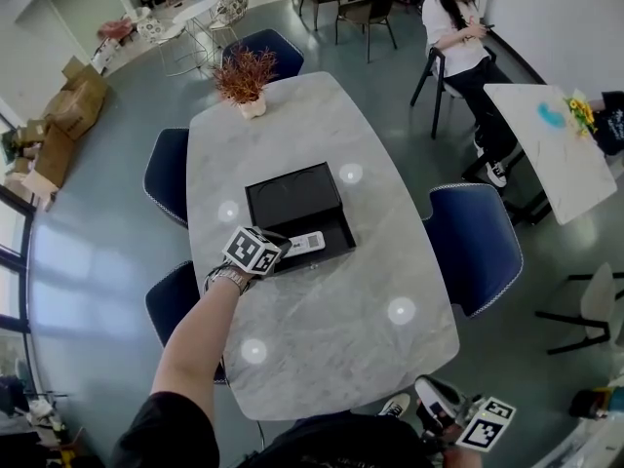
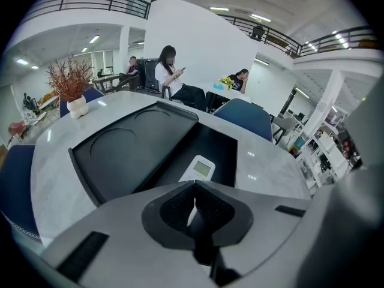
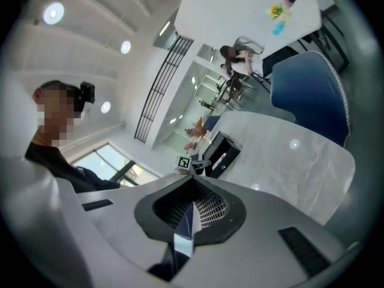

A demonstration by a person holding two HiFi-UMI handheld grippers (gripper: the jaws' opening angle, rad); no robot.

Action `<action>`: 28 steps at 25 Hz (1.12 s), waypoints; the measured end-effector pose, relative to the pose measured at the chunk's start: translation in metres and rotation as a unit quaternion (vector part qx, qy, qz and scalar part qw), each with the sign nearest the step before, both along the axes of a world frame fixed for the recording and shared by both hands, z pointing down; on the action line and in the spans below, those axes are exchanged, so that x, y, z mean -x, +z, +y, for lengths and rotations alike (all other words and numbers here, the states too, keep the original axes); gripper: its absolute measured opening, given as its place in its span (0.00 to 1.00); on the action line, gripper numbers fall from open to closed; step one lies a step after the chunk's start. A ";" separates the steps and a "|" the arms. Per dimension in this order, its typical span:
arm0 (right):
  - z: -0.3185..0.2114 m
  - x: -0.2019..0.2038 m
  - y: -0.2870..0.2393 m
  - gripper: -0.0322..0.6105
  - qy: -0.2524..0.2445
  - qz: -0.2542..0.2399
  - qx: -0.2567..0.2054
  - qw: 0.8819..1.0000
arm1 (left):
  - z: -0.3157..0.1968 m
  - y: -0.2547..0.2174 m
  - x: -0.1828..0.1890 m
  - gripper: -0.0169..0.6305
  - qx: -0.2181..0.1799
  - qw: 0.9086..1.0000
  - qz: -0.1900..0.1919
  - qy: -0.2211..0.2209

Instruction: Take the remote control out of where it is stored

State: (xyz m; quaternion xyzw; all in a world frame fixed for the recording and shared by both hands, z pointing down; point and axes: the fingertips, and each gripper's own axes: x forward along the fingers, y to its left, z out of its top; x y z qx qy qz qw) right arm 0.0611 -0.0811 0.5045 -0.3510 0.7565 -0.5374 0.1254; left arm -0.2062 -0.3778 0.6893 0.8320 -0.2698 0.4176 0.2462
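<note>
A black storage box (image 1: 290,195) lies mid-table on the marble table (image 1: 331,330), its drawer (image 1: 338,230) pulled out toward me. The white remote control (image 1: 306,243) lies in that drawer. My left gripper (image 1: 284,248) is shut, its tips at the remote's near end; whether they touch it I cannot tell. In the left gripper view the closed jaws (image 2: 195,188) point along the remote (image 2: 201,168) inside the drawer (image 2: 222,146). My right gripper (image 1: 468,422) hangs low off the table's near right corner, shut (image 3: 192,179) with nothing in it.
A pot of dried red plant (image 1: 244,78) stands at the table's far end. Blue chairs (image 1: 475,242) (image 1: 166,174) flank the table. A seated person (image 1: 458,27) and a white table (image 1: 551,144) are at the right, cardboard boxes (image 1: 68,105) at the left.
</note>
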 end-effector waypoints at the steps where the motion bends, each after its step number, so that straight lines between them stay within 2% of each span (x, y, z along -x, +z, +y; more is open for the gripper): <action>1: -0.001 0.011 0.000 0.06 -0.032 0.030 -0.008 0.999 | 0.000 0.001 0.001 0.04 0.001 1.000 -0.005 0.003; 3: -0.002 0.031 -0.001 0.06 -0.088 0.087 -0.029 0.992 | 0.000 0.004 0.002 0.04 0.004 1.000 -0.013 0.013; 5: -0.004 0.045 -0.002 0.06 -0.124 0.124 -0.047 0.983 | 0.002 0.005 0.001 0.04 0.008 0.999 -0.022 0.029; 10: -0.008 0.063 -0.007 0.06 -0.163 0.159 -0.071 0.971 | 0.004 0.007 -0.001 0.04 0.008 0.998 -0.035 0.054; 17: -0.003 0.065 -0.003 0.06 -0.166 0.155 -0.061 0.972 | 0.004 0.015 -0.003 0.05 0.010 0.994 -0.061 0.094; 19: -0.002 0.065 -0.001 0.06 -0.167 0.154 -0.059 0.972 | 0.003 0.017 -0.005 0.12 0.009 0.992 -0.068 0.102; 26: 0.002 0.066 0.002 0.06 -0.166 0.153 -0.054 0.973 | 0.000 0.025 -0.005 0.17 0.003 0.990 -0.084 0.115; 28: 0.002 0.067 0.003 0.06 -0.167 0.153 -0.052 0.973 | 0.000 0.030 -0.005 0.24 0.002 0.987 -0.097 0.125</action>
